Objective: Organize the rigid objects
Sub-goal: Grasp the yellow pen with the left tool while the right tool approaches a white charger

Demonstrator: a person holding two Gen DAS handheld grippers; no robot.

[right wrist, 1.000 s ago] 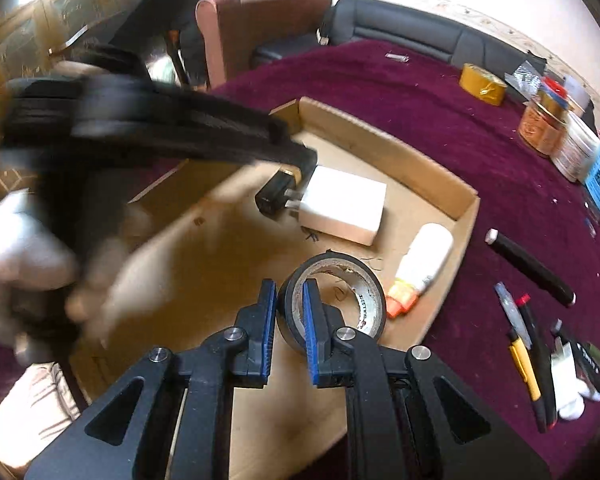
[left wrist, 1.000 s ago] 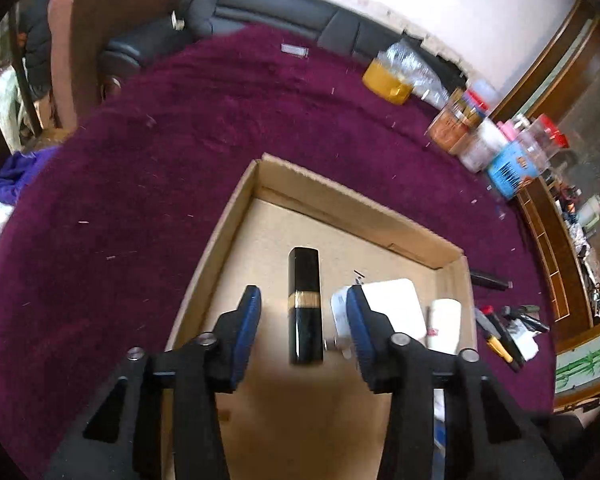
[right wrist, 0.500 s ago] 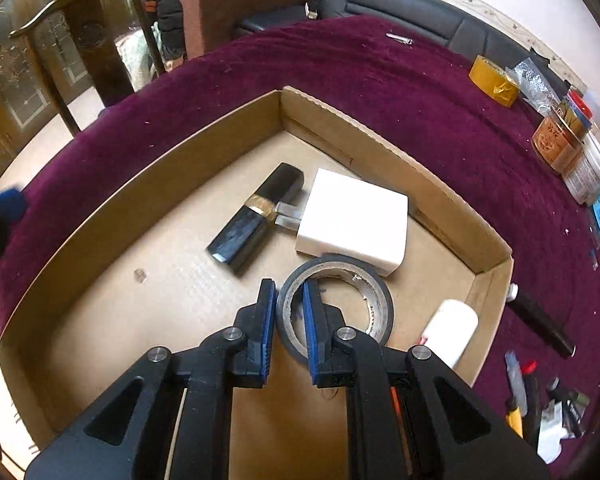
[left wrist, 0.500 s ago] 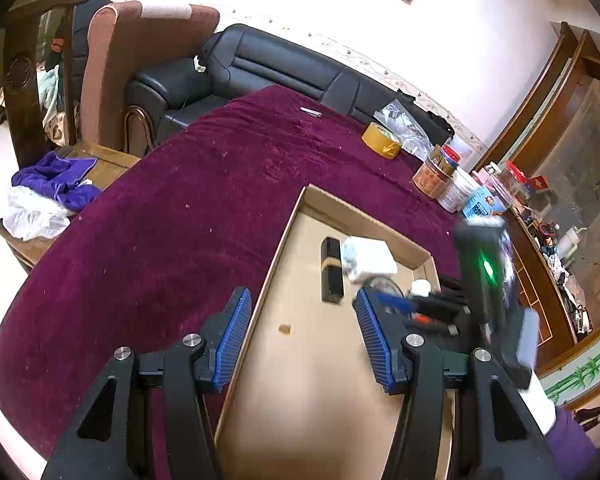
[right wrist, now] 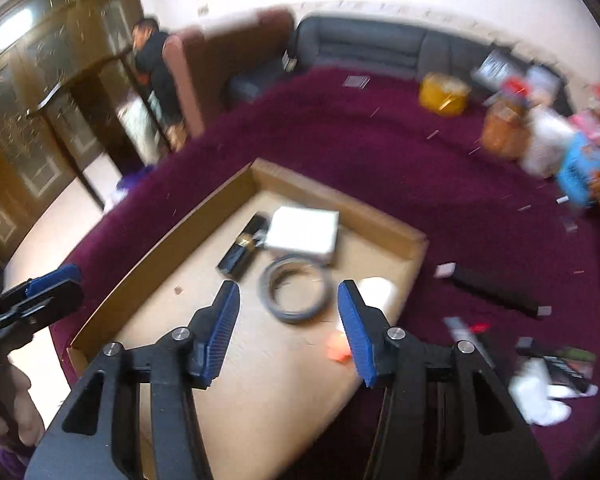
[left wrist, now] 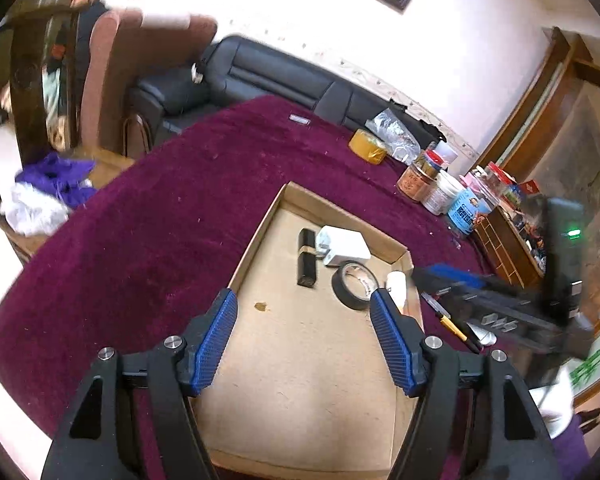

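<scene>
maroon cloth [right wrist: 400,152] blurred; white bottle [left wrist: 396,286] half-hidden.

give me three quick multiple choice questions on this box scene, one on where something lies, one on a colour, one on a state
1. The roll of tape lies
A. inside the cardboard box
B. on the sofa
C. on the floor

2. The table cover is
A. green
B. dark purple-red
C. white

3. The right gripper is
A. clamped on the tape
B. clamped on the charger
C. holding nothing

Answers:
1. A, it lies flat on the box floor beside the white charger.
2. B, plush maroon surrounds the box.
3. C, its jaws are opening with only air between them.
</scene>
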